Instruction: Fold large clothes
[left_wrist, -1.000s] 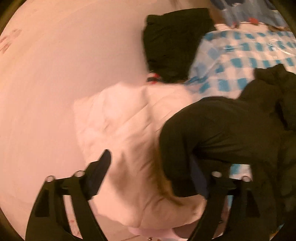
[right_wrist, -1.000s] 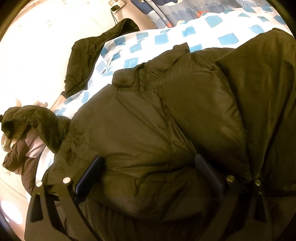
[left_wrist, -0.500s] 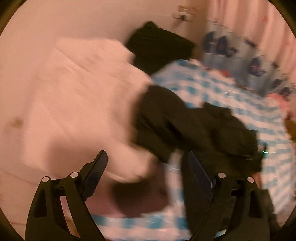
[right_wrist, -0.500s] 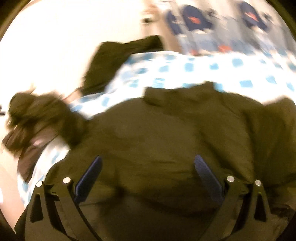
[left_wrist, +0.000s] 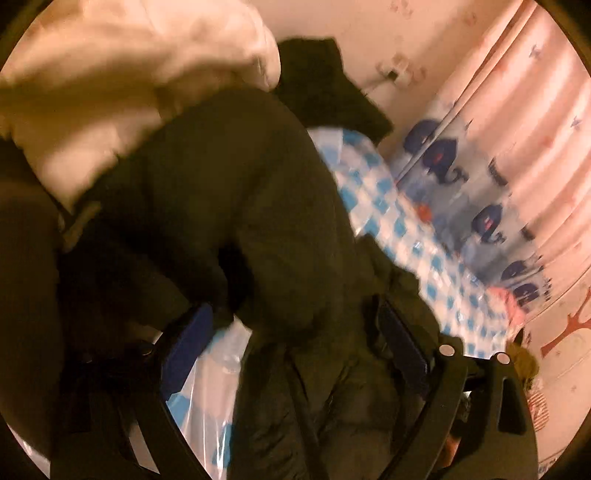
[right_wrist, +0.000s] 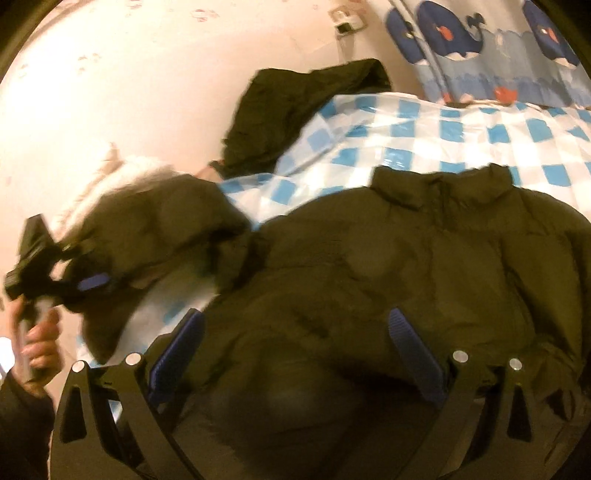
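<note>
dark olive padded nylon: the puffer jacket (right_wrist: 424, 266) lies spread, collar far, on the blue-checked sheet (right_wrist: 424, 133). its left sleeve (right_wrist: 159, 225) is lifted off the sheet at the near left. my left gripper (right_wrist: 92, 282) is at that cuff; whether it pinches the cloth i cannot tell through the blur. my right gripper (right_wrist: 295, 350) hovers spread over the hem, holding nothing. i'd carry the sleeve across the chest and lay it flat, pressing the body down with the right. a second dark garment (right_wrist: 295, 110) and a white pillow (left_wrist: 129, 85) sit far left.
</note>
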